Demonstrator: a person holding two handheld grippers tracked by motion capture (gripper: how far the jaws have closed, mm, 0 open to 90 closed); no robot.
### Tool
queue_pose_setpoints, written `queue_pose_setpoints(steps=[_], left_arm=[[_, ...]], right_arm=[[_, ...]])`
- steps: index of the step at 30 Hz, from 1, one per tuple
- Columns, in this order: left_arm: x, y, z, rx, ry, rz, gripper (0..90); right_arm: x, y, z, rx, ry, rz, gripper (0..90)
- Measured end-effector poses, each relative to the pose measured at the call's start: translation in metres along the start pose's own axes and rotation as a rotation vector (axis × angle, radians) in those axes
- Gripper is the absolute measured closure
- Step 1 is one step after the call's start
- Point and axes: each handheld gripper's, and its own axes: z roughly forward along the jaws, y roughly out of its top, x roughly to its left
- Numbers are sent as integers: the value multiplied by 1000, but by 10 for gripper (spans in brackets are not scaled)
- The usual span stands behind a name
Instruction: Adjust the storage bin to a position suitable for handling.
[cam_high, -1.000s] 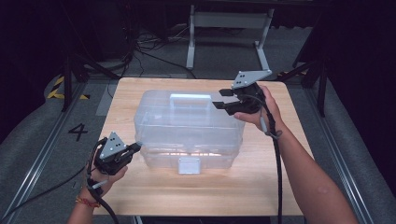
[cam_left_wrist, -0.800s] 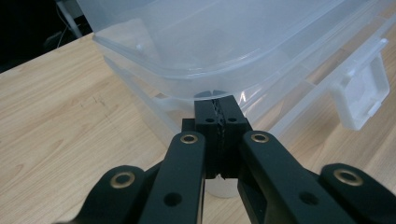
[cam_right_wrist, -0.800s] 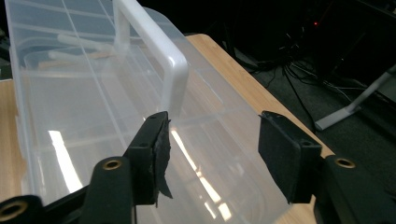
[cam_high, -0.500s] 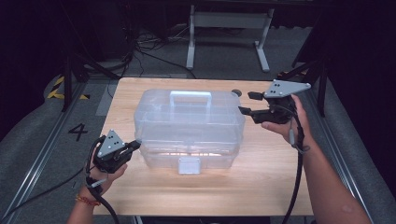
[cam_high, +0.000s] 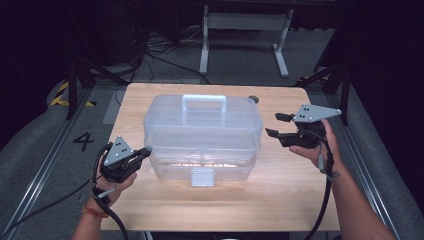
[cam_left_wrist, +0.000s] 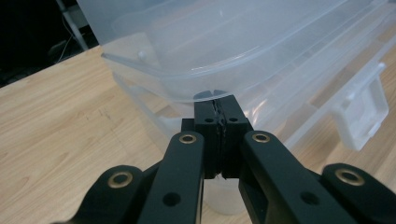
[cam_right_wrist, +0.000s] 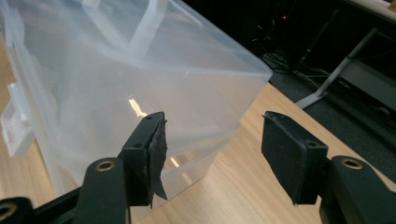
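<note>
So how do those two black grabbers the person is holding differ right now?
The left gripper has its fingers pressed together, tips against the clear plastic box at its near left corner; the right gripper has fingers spread apart with nothing between them. The left touches the box; the right hangs off its right end, clear of it. Both are black, hand-held, carry a grey plate and point at the box.
</note>
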Motion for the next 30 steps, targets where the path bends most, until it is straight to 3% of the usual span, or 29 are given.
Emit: queue_pose_setpoints(steps=[9,13,23,30], left_arm=[[1,5,1,-1,8,14,886],[1,6,1,-2,6,14,885],[3,11,2,-4,13,23,883],[4,14,2,-2,13,20,883]], right_arm=[[10,-22,15,22,37,-2,402],[11,-27,17,2,47,8,421],[15,-41,25,13,44,-5,415],[19,-42,35,-55,33,7,435]])
